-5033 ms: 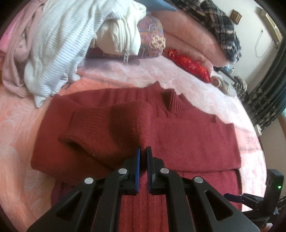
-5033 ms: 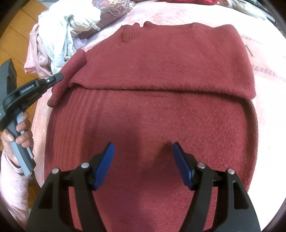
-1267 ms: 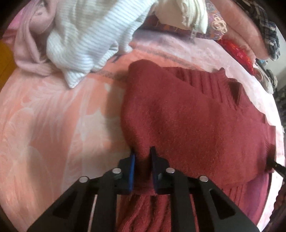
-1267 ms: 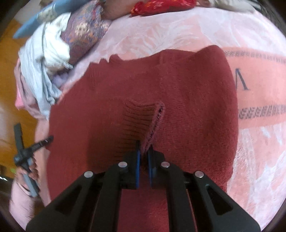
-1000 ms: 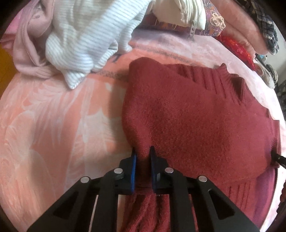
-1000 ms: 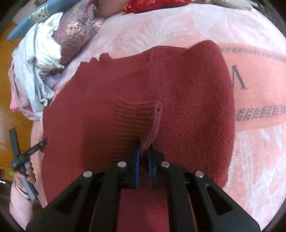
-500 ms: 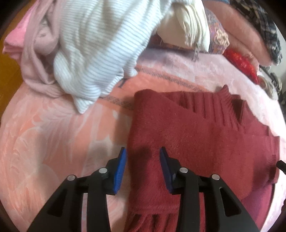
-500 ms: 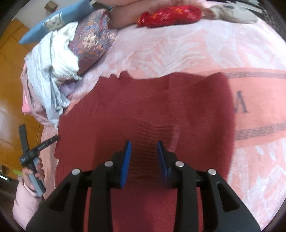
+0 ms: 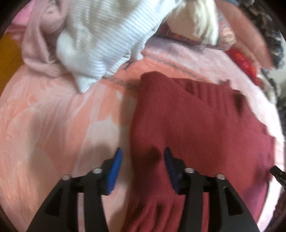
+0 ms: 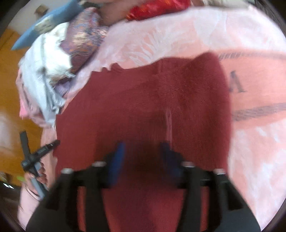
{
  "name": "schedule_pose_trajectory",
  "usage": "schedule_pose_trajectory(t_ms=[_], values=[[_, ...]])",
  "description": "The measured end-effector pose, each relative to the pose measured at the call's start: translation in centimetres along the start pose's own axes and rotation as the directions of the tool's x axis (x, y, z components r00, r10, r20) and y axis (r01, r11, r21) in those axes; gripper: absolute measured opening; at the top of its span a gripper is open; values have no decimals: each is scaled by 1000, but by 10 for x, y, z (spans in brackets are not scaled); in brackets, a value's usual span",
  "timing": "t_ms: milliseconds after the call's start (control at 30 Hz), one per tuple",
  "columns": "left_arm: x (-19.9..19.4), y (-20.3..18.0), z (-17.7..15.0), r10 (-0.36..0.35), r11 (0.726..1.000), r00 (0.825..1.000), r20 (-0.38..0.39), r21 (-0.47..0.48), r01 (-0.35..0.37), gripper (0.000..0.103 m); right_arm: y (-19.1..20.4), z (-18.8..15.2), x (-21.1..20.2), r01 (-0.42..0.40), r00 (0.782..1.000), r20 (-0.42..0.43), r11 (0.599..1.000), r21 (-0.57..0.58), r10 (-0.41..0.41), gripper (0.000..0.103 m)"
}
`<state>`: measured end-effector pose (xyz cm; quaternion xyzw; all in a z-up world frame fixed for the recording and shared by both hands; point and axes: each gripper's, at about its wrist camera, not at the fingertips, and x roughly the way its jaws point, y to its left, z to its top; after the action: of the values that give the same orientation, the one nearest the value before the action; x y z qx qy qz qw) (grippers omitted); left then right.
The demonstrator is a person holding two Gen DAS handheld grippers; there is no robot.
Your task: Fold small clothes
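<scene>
A dark red knit sweater point(image 9: 187, 121) lies folded on the pink bedspread point(image 9: 53, 121); it also shows in the right wrist view point(image 10: 143, 107). My left gripper point(image 9: 141, 167) is open and empty above the sweater's left folded edge. My right gripper point(image 10: 143, 158) is open and empty above the sweater's middle, where a ribbed cuff lies flat. The left gripper also shows at the left edge of the right wrist view point(image 10: 51, 144), held in a hand. Both views are blurred.
A pile of clothes with a white striped knit point(image 9: 107, 35) and a pink garment point(image 9: 39, 41) lies at the back left. A patterned cushion point(image 10: 85, 39), a blue item point(image 10: 48, 17) and a red cloth point(image 10: 153, 9) lie at the back. Wooden floor point(image 10: 10, 71) is left of the bed.
Both grippers have let go of the sweater and opened wider. Both have pulled back slightly; the folded sweater now lies flat.
</scene>
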<state>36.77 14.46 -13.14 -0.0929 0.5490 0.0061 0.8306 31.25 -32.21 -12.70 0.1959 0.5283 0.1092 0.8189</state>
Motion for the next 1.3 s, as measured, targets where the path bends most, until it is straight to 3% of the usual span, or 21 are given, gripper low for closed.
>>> schedule_pose_trajectory(t_ms=[33, 200, 467, 600, 867, 1067, 1167, 1300], values=[[-10, 4, -10, -2, 1000, 1000, 4, 16, 2, 68, 6, -16, -15, 21, 1000, 11, 998, -53, -20, 58], [-47, 33, -91, -4, 995, 1000, -27, 100, 6, 69, -1, -101, -54, 65, 997, -34, 989, -133, -70, 58], [-80, 51, -210, 38, 986, 997, -68, 164, -27, 69, -34, -237, -100, 122, 987, -102, 991, -57, -128, 64], [-83, 55, -240, 45, 985, 995, -91, 170, -29, 72, -38, -286, -114, 131, 982, -132, 991, -37, -135, 69], [-92, 56, -273, 23, 987, 995, -98, 159, -7, 76, -38, -322, -112, 93, 984, -156, 996, 2, -92, 71], [-95, 47, -286, 1, 988, 994, -111, 156, 17, 74, -33, -326, -109, 61, 988, -143, 998, 13, -58, 69], [-97, 41, -290, -5, 986, 994, -112, 166, 24, 64, -31, -327, -105, 50, 988, -145, 999, 15, -47, 60], [-101, 35, -299, -37, 989, 992, -122, 140, 54, 41, -34, -328, -105, 11, 988, -151, 1000, 28, -6, 38]])
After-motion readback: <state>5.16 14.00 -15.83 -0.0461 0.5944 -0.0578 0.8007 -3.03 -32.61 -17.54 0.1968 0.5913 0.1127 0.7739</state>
